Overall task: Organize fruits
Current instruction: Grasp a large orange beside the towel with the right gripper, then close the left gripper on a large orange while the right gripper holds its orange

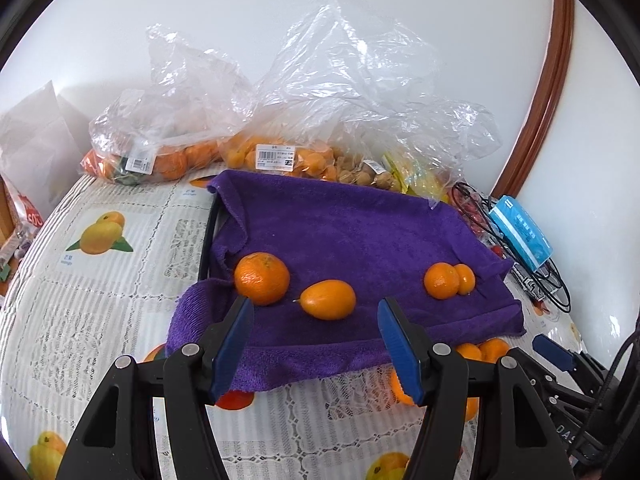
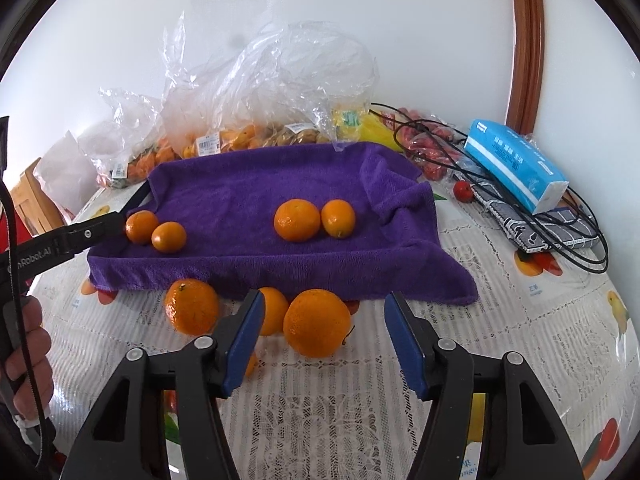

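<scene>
A purple towel [image 1: 344,224] [image 2: 256,184] lines a tray. On it lie a mandarin [image 1: 262,278] [image 2: 141,227] with a kumquat [image 1: 328,299] [image 2: 169,237] at the left, and a second mandarin [image 1: 441,281] [image 2: 297,219] with a kumquat [image 1: 466,279] [image 2: 338,218] at the right. My left gripper [image 1: 316,320] is open and empty just before the left pair. Three oranges [image 2: 316,323] [image 2: 192,307] [image 2: 274,316] lie on the tablecloth in front of the tray. My right gripper [image 2: 324,324] is open around the nearest one, not touching it.
Clear plastic bags [image 1: 280,92] [image 2: 248,92] of mandarins, kumquats and brown fruit stand behind the tray against the wall. A blue tissue pack [image 2: 516,164] [image 1: 520,232], black cables [image 2: 560,216] and red fruit [image 2: 464,191] lie at the right. A lace tablecloth [image 2: 400,400] covers the table.
</scene>
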